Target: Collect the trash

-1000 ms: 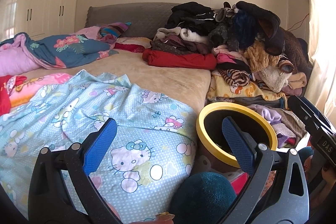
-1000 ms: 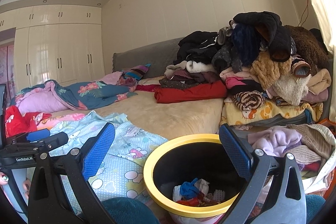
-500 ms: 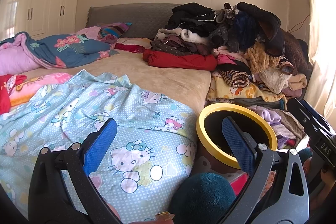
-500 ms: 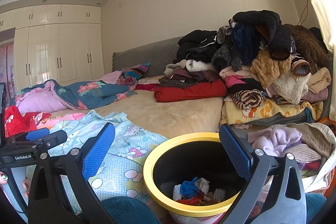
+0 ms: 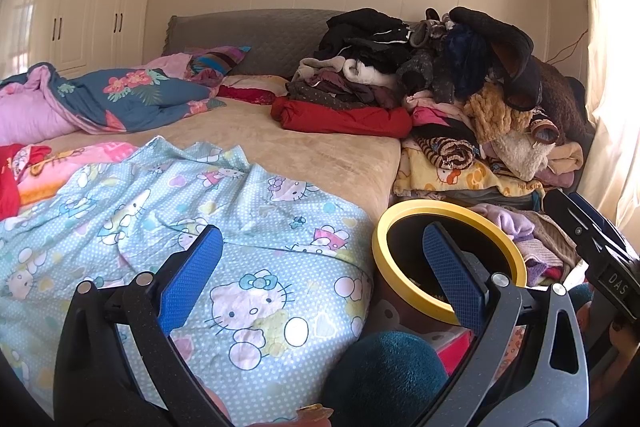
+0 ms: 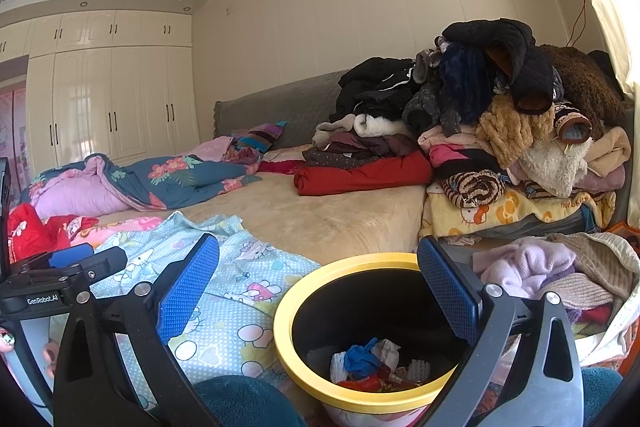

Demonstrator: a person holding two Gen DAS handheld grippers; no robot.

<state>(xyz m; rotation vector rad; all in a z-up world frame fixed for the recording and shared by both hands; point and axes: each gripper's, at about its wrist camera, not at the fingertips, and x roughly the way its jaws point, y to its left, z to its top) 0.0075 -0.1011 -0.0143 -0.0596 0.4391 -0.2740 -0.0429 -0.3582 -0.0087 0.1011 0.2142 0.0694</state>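
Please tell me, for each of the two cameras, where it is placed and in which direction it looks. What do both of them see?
Left wrist: sits on the left gripper, looks across the bed toward the grey headboard; its open blue fingers and the right gripper show.
Right wrist: sits on the right gripper, further right, looks the same way and down into the yellow-rimmed bin; its open fingers and the left gripper show.
Shared: bed, bin, clothes pile, wardrobe.

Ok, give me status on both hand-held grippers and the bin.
Left hand-held gripper open, empty. Right hand-held gripper open, empty, above round yellow-rimmed black trash bin. Crumpled trash inside. Nothing blocking.
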